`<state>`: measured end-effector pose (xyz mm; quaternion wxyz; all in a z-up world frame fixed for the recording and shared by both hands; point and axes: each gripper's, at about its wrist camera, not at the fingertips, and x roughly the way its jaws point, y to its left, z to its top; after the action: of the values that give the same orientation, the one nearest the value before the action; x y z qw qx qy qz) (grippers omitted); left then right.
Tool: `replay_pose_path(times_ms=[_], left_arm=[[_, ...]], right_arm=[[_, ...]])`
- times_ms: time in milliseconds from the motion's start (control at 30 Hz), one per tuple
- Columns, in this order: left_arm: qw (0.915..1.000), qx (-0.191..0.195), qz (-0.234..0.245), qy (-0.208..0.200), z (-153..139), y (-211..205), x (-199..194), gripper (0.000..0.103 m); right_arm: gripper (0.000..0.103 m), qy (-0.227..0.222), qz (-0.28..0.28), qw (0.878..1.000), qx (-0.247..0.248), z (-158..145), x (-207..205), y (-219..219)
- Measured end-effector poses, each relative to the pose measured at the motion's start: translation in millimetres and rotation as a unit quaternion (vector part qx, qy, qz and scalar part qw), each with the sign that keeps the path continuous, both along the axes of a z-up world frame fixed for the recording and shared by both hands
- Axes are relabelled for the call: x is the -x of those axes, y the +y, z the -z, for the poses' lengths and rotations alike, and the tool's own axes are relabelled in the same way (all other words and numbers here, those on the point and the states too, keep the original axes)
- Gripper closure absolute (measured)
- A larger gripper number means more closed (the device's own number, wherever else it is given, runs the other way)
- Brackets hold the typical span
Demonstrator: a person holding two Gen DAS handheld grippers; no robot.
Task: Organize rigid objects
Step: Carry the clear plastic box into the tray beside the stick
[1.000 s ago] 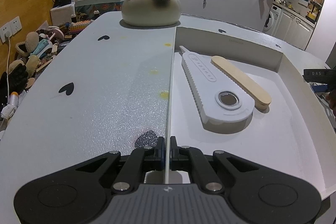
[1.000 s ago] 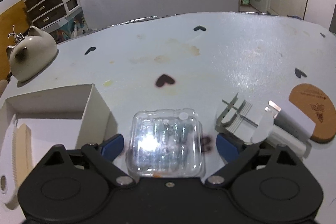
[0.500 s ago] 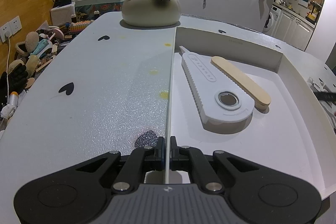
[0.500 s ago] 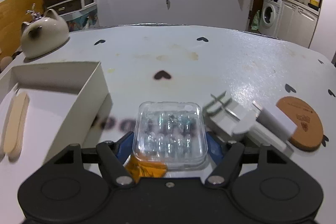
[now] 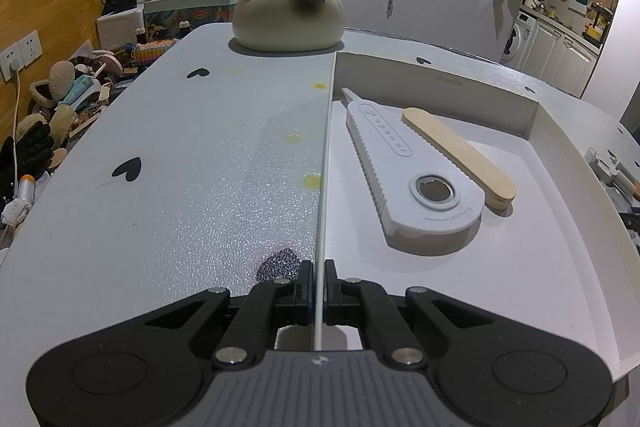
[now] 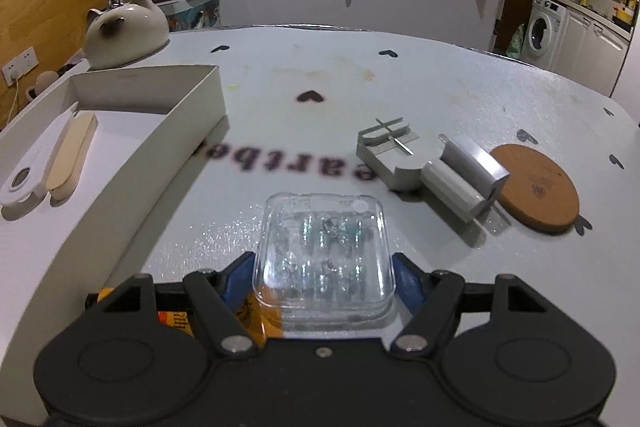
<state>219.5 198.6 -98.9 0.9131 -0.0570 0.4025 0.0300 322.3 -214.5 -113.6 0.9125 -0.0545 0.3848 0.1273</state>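
While the right tool (image 6: 324, 267) held the clear plastic case (image 6: 325, 254) between its blue pads, which had just closed in on the case's two sides and sat against them, the white box (image 6: 192, 111) lay ahead of it and off to its left, near but not touching. The case looked lifted clear of the counter (image 6: 440, 83), its flat face up and its length running along the tool's own line. An orange card showed under its near end, though I could not tell whether the two were joined. To the tool's right and further out sat a grey metal block (image 6: 400, 155) with a silver clip, and beyond that a round cork coaster (image 6: 536, 195).

From the left tool (image 5: 318, 285), shut tight on the thin left wall of the box, the box floor spread to its right. Just ahead on that floor lay a white opener (image 5: 400, 171) and, touching its far side, a wooden stick (image 5: 460, 151), both long axes slanting away and leftward. The nearer floor on the right was bare.

I judged that the right tool was the one to finish the step: it carried the case, and the box's open side lay leftward of it, with the left tool steadying the wall.
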Motion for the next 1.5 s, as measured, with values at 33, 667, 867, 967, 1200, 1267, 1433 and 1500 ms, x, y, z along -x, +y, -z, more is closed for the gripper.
replay_pose_path(times_ms=[33,667,867,967,1200,1267,1433,1500], left_arm=[[1.0,0.0,0.0,0.0,0.0,0.1,0.0,0.1],[1.0,-0.001,0.002,-0.001,-0.4,0.3,0.0,0.1],[1.0,0.0,0.003,-0.003,-0.2,0.4,0.5,0.1],[1.0,0.001,0.004,-0.004,-0.2,0.5,0.8,0.1],[1.0,0.001,0.007,-0.006,0.8,1.5,1.4,0.1],[1.0,0.0,0.008,-0.006,0.9,1.5,1.4,0.1],[0.9999,-0.002,0.01,-0.005,1.0,1.1,1.2,0.1],[0.9999,-0.004,0.011,-0.006,1.1,0.8,1.0,0.1]], right_arm=[[0.025,0.001,0.005,1.0,0.003,-0.3,-2.4,2.3],[0.028,-0.038,0.005,0.999,-0.025,-41.7,-7.9,34.2],[0.028,-0.057,-0.062,0.995,-0.054,-69.9,-15.3,77.2],[0.028,-0.056,-0.088,0.993,-0.059,-75.3,-21.8,100.0],[0.028,-0.018,-0.128,0.99,-0.049,-64.0,-46.7,151.7],[0.028,-0.008,-0.135,0.99,-0.035,-56.4,-54.1,164.5],[0.028,0.01,-0.143,0.99,-0.004,-40.0,-68.6,191.0],[0.028,0.016,-0.142,0.99,0.001,-34.5,-72.7,195.3]])
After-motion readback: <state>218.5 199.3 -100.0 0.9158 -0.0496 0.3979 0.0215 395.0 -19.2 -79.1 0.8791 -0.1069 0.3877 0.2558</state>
